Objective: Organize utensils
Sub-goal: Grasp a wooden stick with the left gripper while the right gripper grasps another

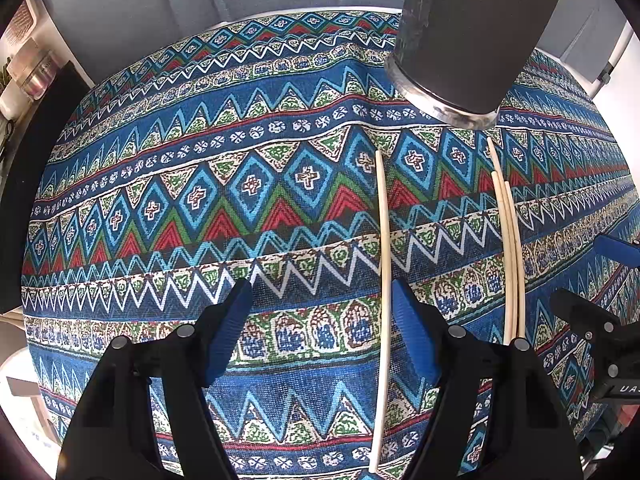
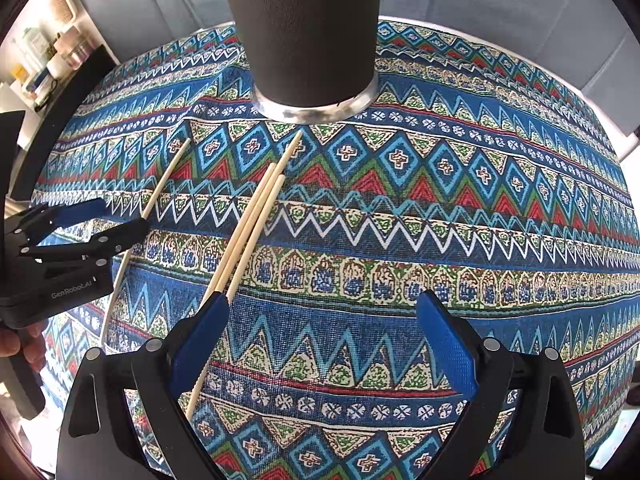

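Pale wooden chopsticks lie on the patterned tablecloth [image 1: 200, 208]. One single chopstick [image 1: 383, 240] lies just inside my left gripper's right finger; it also shows in the right wrist view [image 2: 160, 188]. A bundle of three chopsticks [image 1: 510, 240] lies further right, seen in the right wrist view [image 2: 256, 224] running under my right gripper's left finger. A tall dark mesh utensil holder [image 1: 472, 36] with a metal base stands at the far side, also in the right wrist view [image 2: 308, 32]. My left gripper [image 1: 322, 300] is open and empty. My right gripper [image 2: 322, 312] is open and empty.
The round table's white edge [image 2: 616, 136] shows at the far right. Shelves with small items [image 2: 44, 56] stand at the far left. My left gripper appears in the right wrist view [image 2: 86, 220], and my right gripper in the left wrist view [image 1: 592, 280].
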Tool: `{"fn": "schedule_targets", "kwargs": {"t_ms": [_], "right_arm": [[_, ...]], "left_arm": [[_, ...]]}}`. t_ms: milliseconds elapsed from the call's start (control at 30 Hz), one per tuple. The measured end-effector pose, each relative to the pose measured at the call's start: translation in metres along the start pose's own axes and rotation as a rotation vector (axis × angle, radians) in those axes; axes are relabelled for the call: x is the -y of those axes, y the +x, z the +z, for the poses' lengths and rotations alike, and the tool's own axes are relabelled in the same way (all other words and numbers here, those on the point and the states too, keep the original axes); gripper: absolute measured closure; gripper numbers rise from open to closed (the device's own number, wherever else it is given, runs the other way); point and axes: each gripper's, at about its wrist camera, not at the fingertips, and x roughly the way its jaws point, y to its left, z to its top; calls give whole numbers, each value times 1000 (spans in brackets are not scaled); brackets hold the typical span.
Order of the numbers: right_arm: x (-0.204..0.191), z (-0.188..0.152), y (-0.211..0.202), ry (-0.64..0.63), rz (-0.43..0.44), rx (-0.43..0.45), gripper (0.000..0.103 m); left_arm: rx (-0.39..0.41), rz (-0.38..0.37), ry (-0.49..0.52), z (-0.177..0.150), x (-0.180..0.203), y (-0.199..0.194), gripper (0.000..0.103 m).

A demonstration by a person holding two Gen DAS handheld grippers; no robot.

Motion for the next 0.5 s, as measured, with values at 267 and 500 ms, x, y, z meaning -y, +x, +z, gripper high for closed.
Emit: {"fn": "schedule_targets", "kwargs": {"t_ms": [267, 500], "right_arm": [[-18, 9, 21, -8, -52, -61, 14], [-23, 11, 29, 27, -59, -70, 17]], "left_arm": [[-19, 11, -31, -18, -38, -12, 43], [-32, 18, -42, -34, -55, -26, 64]]}}
